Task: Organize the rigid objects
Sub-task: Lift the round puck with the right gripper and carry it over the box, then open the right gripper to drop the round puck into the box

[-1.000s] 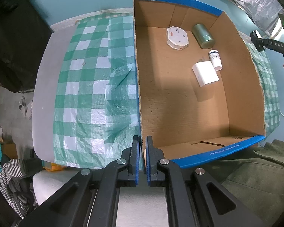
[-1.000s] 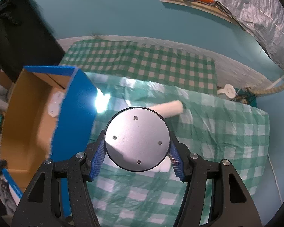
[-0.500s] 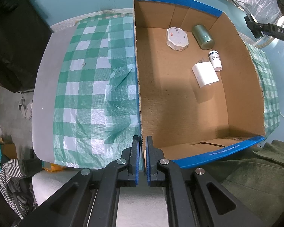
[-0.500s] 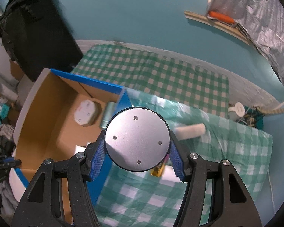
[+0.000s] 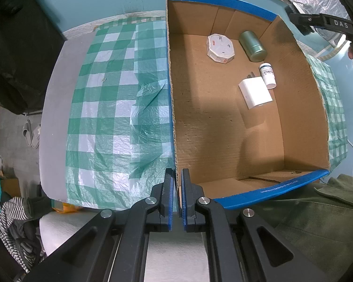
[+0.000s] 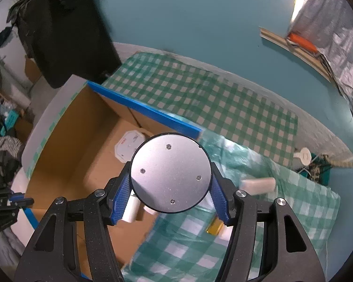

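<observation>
My left gripper (image 5: 176, 176) points down, shut on the near left wall of the open cardboard box (image 5: 220, 2) with blue-taped rims. On the box floor lie a white octagonal case (image 5: 220, 48), a green tin (image 5: 253, 46), a small white bottle (image 5: 267, 75) and a white block (image 5: 255, 92). My right gripper (image 6: 170, 184) is shut on a round silver-faced tin with a black rim (image 6: 170, 172). It hangs above the box's (image 6: 143, 108) right wall, near the back corner. The octagonal case (image 6: 127, 145) shows just beyond the tin.
The box stands on a green-and-white checked cloth (image 5: 110, 108). To its right on the cloth (image 6: 223, 108) lie a white cylinder (image 6: 257, 185) and a gold-coloured item (image 6: 214, 229). A person's green garment (image 5: 313, 213) lies beside the box's near side. A teal wall is behind.
My right gripper carried the silver tin leftward from over the cloth to above the box's right wall, rolling a little. The left gripper and the box stayed put.
</observation>
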Demonstrator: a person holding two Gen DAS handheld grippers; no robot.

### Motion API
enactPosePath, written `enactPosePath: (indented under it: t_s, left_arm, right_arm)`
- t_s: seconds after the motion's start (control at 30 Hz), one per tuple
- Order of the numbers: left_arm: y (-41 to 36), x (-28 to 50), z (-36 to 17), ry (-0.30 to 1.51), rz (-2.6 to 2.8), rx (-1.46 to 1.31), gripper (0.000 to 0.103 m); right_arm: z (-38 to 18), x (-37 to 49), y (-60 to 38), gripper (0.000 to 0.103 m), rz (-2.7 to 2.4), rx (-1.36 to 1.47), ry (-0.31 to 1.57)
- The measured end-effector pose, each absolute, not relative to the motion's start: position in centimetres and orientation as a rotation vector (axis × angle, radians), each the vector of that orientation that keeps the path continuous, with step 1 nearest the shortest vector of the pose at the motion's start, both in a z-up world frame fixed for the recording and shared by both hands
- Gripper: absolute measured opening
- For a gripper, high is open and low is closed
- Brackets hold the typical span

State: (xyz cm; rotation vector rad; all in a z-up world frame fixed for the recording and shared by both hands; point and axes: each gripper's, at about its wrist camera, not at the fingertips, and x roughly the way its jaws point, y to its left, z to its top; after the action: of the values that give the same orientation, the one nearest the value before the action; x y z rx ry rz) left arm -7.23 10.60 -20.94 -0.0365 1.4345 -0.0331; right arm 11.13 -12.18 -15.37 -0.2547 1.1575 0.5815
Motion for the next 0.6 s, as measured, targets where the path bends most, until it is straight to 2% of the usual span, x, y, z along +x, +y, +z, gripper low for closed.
enactPosePath:
  t_s: [0.6]
  left_arm:
    - [10.6,-7.1,-21.1,1.433,-0.031,-0.045,0.005]
  right_arm:
    - [-18.7,11.5,-7.9,0.061,0.619,-0.34,1.224]
